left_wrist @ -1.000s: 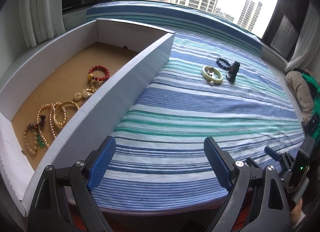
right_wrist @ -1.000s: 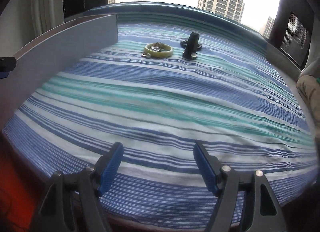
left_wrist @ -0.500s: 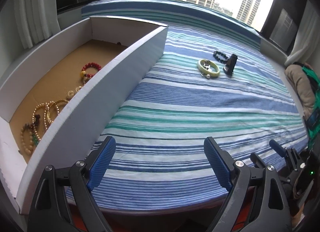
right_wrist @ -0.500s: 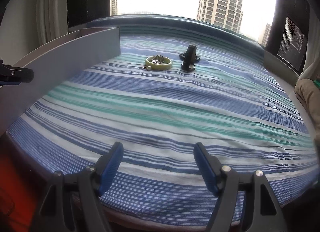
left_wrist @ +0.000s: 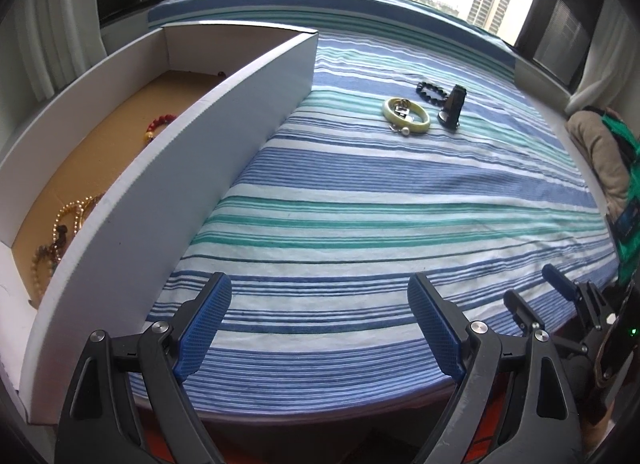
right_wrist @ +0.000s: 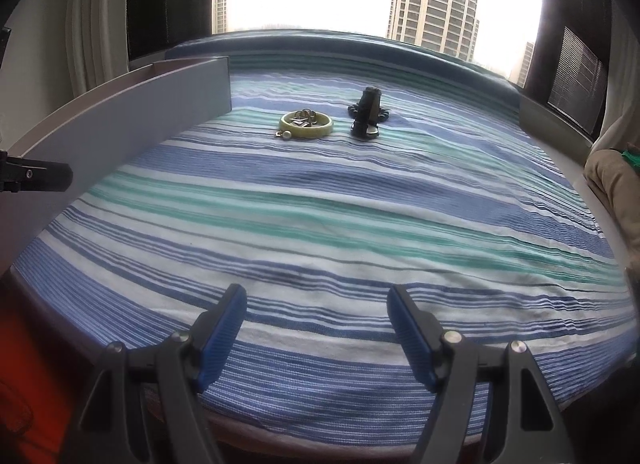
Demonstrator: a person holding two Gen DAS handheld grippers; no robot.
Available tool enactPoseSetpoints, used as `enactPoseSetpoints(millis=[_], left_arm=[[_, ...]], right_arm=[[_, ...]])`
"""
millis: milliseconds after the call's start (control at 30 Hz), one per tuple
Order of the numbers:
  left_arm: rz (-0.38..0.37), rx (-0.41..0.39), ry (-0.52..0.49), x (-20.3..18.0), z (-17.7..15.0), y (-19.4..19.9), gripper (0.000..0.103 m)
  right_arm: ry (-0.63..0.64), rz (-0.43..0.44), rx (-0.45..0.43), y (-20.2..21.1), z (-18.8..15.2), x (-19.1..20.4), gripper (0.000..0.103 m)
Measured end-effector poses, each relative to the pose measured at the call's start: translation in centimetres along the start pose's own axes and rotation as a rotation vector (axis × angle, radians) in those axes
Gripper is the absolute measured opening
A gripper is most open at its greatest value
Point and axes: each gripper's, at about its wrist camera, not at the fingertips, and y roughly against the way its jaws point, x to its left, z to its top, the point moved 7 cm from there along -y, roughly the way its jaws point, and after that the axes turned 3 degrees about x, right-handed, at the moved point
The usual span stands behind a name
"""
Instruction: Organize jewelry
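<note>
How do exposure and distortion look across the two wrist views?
Left wrist view: window sky blown out, strong fisheye bowing the white box wall, green bangle sharp. Right wrist view: sky overexposed, box backlit and grey, bangle slightly soft, striped cloth curved.

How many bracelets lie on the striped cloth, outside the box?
2: a pale green bangle and, behind it, a black bead bracelet partly hidden by a black clip. Others may be hidden.

Each tool (left_wrist: 320,328) (right_wrist: 316,330) had black angular arms, silver screws and blue textured pads (left_wrist: 434,330); the person wore khaki trousers (left_wrist: 600,152).
</note>
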Motion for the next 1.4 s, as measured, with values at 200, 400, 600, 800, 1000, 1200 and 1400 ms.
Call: enactPoseSetpoints(millis=[200,400,600,800,1000,1200,1400], left_arm=[[0.011,0.01,0.01,0.4,-0.3,-0.2,0.091],[0.018,0.036,0.012,0.4,-0.6,-0.8,0.091],[0.016,0.05,0.0,-0.1,-0.7,-1.3,0.091],[0.015,0.062,-0.008,-0.4,-0.7,-1.6,0.091],[0.018,0.066,-0.006,-0.4,-0.7,-1.7,0.091],[0.018,0.069,-0.005,-0.4,-0.7,-1.8,0.091],[0.018,0.077,-0.001,-0.3,-0.9,-2.1,0.091]], right_arm=[[0.004,0.007,-0.003,0.2,-0.2,0.3,0.074],[0.004,0.014,0.002,0.1,-0.2,0.3,0.074],[-0.007,0.014,0.004,-0.1,-0.1,0.1,0.074],[-0.011,0.016,0.007,-0.2,0.0,-0.1,0.074],[-0.009,0.019,0.007,-0.2,0.1,-0.1,0.074],[-0.013,0.017,0.003,-0.1,0.0,-0.1,0.074],[-0.014,0.017,0.004,-0.2,0.0,-0.2,0.074]])
